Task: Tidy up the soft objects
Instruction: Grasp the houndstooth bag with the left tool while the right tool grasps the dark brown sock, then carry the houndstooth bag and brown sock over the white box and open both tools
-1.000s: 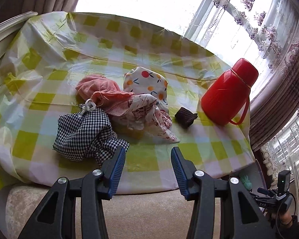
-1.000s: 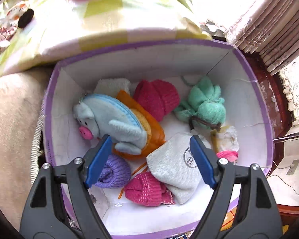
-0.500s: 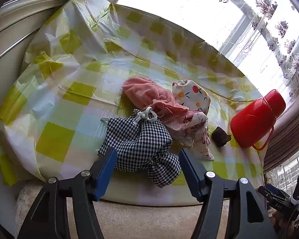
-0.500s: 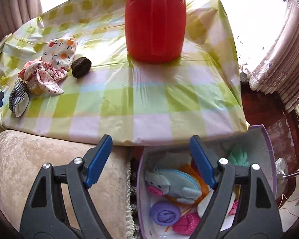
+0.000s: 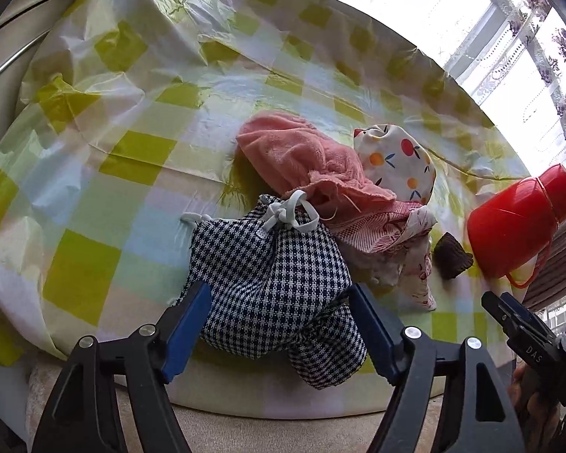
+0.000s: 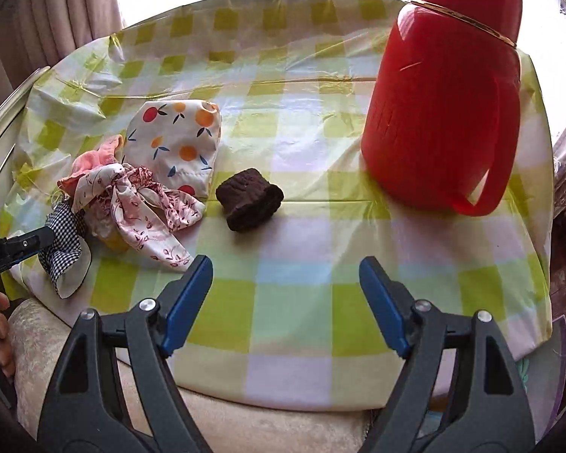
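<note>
A heap of soft things lies on the checked tablecloth [image 5: 94, 158]: a black-and-white houndstooth drawstring bag [image 5: 268, 275], a pink fleece cloth [image 5: 302, 158], a fruit-print pouch [image 5: 396, 158], a red-patterned cloth [image 5: 381, 226] and a small brown knitted piece [image 5: 451, 255]. My left gripper [image 5: 279, 313] is open, its blue fingers on either side of the houndstooth bag's near end. My right gripper [image 6: 285, 290] is open and empty above the tablecloth [image 6: 283, 264], short of the brown piece [image 6: 249, 198]. The fruit-print pouch [image 6: 175, 139] and the patterned cloth [image 6: 147, 207] lie to its left.
A tall red thermos jug [image 6: 445, 102] stands at the table's right rear; it also shows in the left wrist view [image 5: 517, 219]. A beige cushioned seat [image 6: 245, 426] runs along the near table edge. Curtains and a bright window lie behind. The left gripper [image 6: 15, 249] shows at the far left.
My left gripper has moved forward and now straddles the houndstooth bag. My right gripper has risen from the purple box of soft toys and now faces the tabletop.
</note>
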A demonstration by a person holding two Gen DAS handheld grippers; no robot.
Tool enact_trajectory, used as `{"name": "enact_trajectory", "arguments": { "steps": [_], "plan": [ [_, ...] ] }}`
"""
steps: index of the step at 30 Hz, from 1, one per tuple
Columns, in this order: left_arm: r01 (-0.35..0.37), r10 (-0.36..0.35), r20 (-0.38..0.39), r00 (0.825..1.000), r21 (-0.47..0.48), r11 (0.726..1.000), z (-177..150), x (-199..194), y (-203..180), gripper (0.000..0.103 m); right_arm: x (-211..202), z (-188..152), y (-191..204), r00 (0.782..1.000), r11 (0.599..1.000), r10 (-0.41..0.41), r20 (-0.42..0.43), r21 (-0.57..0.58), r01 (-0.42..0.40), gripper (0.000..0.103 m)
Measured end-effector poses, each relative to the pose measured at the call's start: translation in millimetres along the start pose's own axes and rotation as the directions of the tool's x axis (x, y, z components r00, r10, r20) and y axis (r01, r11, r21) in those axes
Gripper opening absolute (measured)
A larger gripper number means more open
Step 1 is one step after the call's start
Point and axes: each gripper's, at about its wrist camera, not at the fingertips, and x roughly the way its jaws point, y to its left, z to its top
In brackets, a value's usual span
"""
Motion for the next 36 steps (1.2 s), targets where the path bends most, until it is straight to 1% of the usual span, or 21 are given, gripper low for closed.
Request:
{"name": "enact_trajectory", "arguments": {
  "steps": [3, 6, 10, 12, 13, 15, 16, 17, 18, 20, 22, 24, 26, 30, 36],
  "plan": [
    [-0.01, 0.01, -0.016, 1.0, 0.017, 1.0, 0.1, 7.5, -2.3, 0.077, 15.4, 11.8, 10.2, 1.0, 1.0, 0.004, 0.0, -0.015, -0.004, 0.082],
    [-0.023, 0.024, -0.025, 0.999, 0.037, 0.999, -1.2, 14.7, -5.6, 0.077, 30.7, 21.9, 18.2, 1.0, 1.0, -0.009, 0.003, -0.03, 0.009, 0.082],
    [-0.031, 0.032, -0.011, 0.999, 0.074, 0.997, -3.0, 17.8, -11.6, 0.075, 48.7, 29.4, 20.9, 1.0, 0.999, -0.009, -0.016, -0.032, 0.009, 0.082],
    [-0.042, 0.042, -0.002, 0.999, 0.091, 0.995, -4.2, 18.7, -14.7, 0.067, 56.5, 32.7, 23.0, 1.0, 0.999, -0.012, -0.025, -0.041, 0.011, 0.082],
    [-0.04, 0.04, 0.0, 0.999, 0.099, 0.994, -5.6, 18.2, -15.9, 0.065, 60.0, 34.5, 24.0, 1.0, 0.999, -0.017, -0.026, -0.046, 0.016, 0.082],
    [-0.031, 0.031, 0.002, 1.0, 0.109, 0.994, -6.6, 18.3, -17.4, 0.057, 65.8, 37.0, 26.3, 0.999, 0.998, -0.028, -0.03, -0.057, 0.027, 0.081],
    [-0.027, 0.026, 0.004, 1.0, 0.109, 0.994, -7.0, 17.7, -16.8, 0.054, 68.9, 38.3, 27.3, 0.999, 0.998, -0.029, -0.035, -0.06, 0.027, 0.08],
    [-0.021, 0.021, 0.006, 1.0, 0.106, 0.994, -7.3, 17.1, -15.9, 0.049, 72.7, 39.5, 28.7, 0.999, 0.998, -0.029, -0.044, -0.064, 0.026, 0.073],
    [-0.012, 0.012, 0.007, 1.0, 0.102, 0.995, -7.6, 16.1, -14.4, 0.046, 76.4, 39.8, 29.7, 0.998, 0.997, -0.029, -0.056, -0.07, 0.025, 0.063],
    [0.002, -0.003, 0.011, 1.0, 0.095, 0.995, -8.0, 14.6, -12.6, 0.042, 82.1, 37.8, 30.5, 0.996, 0.997, -0.031, -0.086, -0.073, 0.025, 0.051],
    [0.008, -0.01, 0.02, 1.0, 0.094, 0.996, -8.8, 11.7, -12.2, 0.038, 78.9, 35.5, 29.8, 0.997, 0.997, -0.025, -0.08, -0.07, 0.019, 0.044],
    [0.009, -0.012, 0.035, 0.999, 0.095, 0.995, -10.0, 6.6, -12.8, 0.032, 73.2, 33.0, 29.7, 0.997, 0.997, -0.022, -0.072, -0.07, 0.017, 0.04],
    [0.009, -0.014, 0.052, 0.999, 0.095, 0.995, -10.5, 1.2, -14.2, 0.029, 66.1, 29.0, 30.4, 0.998, 0.997, -0.017, -0.065, -0.072, 0.012, 0.039],
    [0.01, -0.017, 0.079, 0.997, 0.084, 0.996, -13.5, -10.0, -14.1, 0.027, 48.0, 18.8, 30.3, 0.999, 0.998, -0.006, -0.046, -0.063, 0.003, 0.039],
    [0.022, -0.032, 0.131, 0.991, 0.078, 0.997, -22.2, -33.8, -16.3, 0.027, 14.8, 3.7, 25.3, 1.0, 0.999, 0.017, -0.009, -0.042, -0.017, 0.037]
  ]
}}
